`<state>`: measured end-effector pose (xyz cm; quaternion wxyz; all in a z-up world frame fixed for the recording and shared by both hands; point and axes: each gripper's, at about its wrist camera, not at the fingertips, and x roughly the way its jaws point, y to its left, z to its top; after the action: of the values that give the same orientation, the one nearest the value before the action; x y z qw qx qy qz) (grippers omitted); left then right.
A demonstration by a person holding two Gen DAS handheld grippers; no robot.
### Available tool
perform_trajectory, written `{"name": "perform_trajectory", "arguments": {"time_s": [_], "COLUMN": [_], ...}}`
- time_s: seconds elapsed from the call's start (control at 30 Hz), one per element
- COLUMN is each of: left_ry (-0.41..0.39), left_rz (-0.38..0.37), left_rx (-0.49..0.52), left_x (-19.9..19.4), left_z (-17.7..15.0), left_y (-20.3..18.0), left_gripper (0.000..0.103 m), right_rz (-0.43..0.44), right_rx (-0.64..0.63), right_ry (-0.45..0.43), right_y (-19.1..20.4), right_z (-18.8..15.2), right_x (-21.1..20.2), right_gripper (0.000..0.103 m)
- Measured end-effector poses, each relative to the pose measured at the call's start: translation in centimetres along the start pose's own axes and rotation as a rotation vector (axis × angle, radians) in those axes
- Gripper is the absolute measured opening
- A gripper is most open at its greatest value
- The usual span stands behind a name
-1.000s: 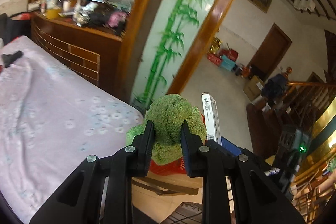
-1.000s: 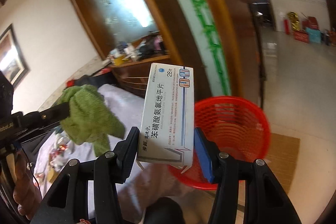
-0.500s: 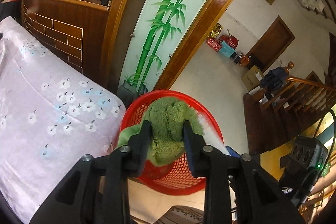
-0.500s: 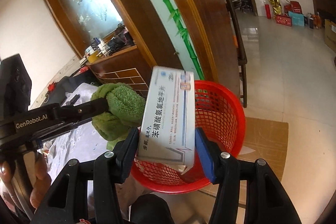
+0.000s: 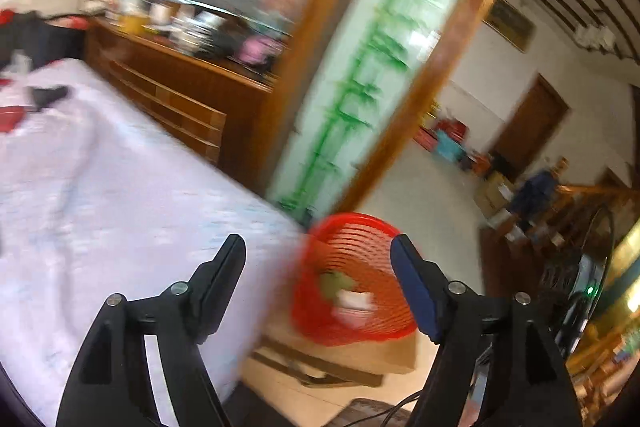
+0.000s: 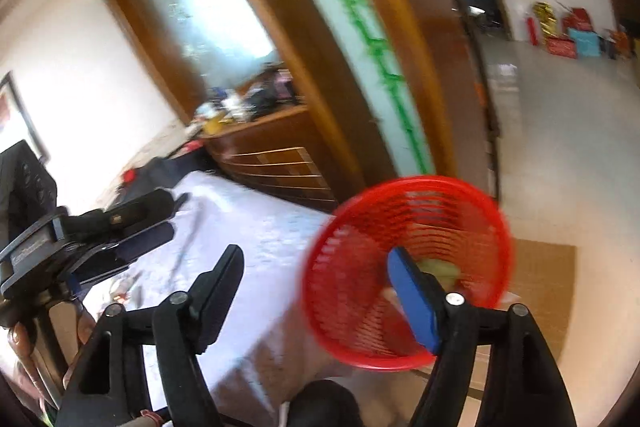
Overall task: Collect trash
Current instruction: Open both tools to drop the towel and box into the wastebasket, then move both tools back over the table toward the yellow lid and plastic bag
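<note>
A red mesh basket (image 5: 360, 227) stands on the floor beside the bed; it also shows in the right wrist view (image 6: 460, 195). A green cloth (image 5: 334, 281) and a white box (image 5: 354, 301) lie inside it, blurred. The cloth shows in the right wrist view (image 6: 442, 269) too. My left gripper (image 5: 318, 253) is open and empty, above and short of the basket. My right gripper (image 6: 314, 263) is open and empty over the basket's near left rim. The left gripper also appears at the left of the right wrist view (image 6: 160, 215).
A bed with a pale floral sheet (image 5: 100, 195) fills the left. A wooden cabinet (image 5: 180, 95) with clutter stands behind it. A bamboo-painted panel (image 5: 360, 75) in a wooden frame rises behind the basket. Cardboard (image 5: 352, 355) lies under the basket.
Both grippers have opened. The green cloth and the white box have dropped into the red basket. Both grippers have drawn back, with motion blur.
</note>
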<state>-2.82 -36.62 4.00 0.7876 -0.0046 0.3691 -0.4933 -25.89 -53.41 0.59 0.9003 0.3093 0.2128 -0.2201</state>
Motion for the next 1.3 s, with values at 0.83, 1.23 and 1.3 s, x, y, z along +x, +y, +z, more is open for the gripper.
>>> {"name": "perform_trajectory", "arguments": {"time_s": [0.83,1.23,1.3], "left_ry": [-0.347,-0.287,-0.262], "left_rz": [0.748,0.735,0.724], "left_rx": [-0.356,-0.409,-0.419], "left_x": [-30.9,-29.8,-28.9], "left_z": [-12.3,-13.4,-13.4], "left_y": [16.6,19.6,20.4], "left_gripper": [0.085,0.087,0.087], "right_rz": [0.492,0.605,0.612], "right_rx": [-0.437,-0.493,-0.502], "right_ry": [0.062,0.151,0.177], "right_y": [26.6,31.6,32.2], "right_z": [-7.7,-9.7,-10.0], "right_x": [0.0,2.2,3.2], "right_gripper": [0.094,0.094,0.094]}}
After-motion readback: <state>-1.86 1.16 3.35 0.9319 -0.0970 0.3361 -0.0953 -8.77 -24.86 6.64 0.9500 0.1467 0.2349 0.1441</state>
